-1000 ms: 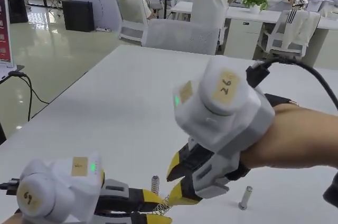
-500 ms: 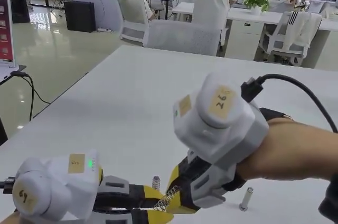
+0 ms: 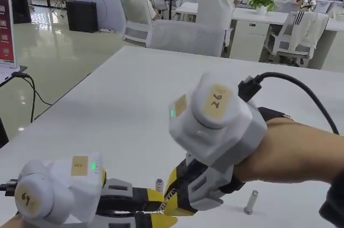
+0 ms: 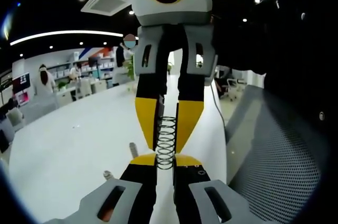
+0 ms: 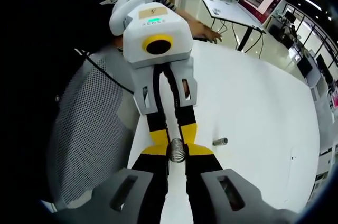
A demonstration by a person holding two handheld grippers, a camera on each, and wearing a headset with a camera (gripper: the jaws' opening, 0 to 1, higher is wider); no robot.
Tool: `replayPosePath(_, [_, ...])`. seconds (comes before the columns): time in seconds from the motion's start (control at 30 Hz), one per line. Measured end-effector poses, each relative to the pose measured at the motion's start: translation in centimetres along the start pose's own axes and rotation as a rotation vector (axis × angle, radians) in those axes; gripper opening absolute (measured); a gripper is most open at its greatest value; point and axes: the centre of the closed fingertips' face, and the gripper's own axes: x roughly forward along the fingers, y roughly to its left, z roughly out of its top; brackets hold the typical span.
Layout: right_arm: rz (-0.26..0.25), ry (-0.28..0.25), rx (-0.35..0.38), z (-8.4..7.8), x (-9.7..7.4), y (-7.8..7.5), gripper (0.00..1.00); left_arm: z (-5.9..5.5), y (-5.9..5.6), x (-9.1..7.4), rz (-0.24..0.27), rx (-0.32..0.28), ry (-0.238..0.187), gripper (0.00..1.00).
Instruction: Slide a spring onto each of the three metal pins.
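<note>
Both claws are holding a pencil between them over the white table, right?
Not a pencil. The left gripper view shows the left claw and right claw holding a metal spring between them over the white table.

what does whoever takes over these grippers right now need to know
Left gripper: shut on one end of the spring.
Right gripper: shut on the other end, facing the left one, over the table.
Pins: the near pin stands just behind the jaws, too small to tell if it carries a spring. The right-hand pin looks bare.
Done: nothing confirmed.
Left: seat the held spring, probably on the near pin, then check the others.
</note>
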Motion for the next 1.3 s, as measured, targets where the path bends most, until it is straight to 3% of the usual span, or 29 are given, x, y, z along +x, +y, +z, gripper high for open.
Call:
replayPosePath(0.33, [0.009, 0.008, -0.028, 0.1, 0.1, 0.1, 0.09, -0.1, -0.1, 0.1, -0.004, 0.003, 0.002, 0.03])
replayPosePath(0.43, [0.007, 0.002, -0.016, 0.2, 0.1, 0.1, 0.16, 0.0, 0.0, 0.1, -0.002, 0.0, -0.003, 0.03])
replayPosePath(1.1, [-0.004, 0.011, 0.002, -0.3, 0.0, -0.4, 0.08, 0.0, 0.3, 0.2, 0.007, -0.025, -0.013, 0.03])
replayPosePath(1.3, [-0.015, 0.024, 0.011, -0.8, -0.3, -0.7, 0.08, -0.2, 0.1, 0.2, 0.003, -0.037, -0.003, 0.09])
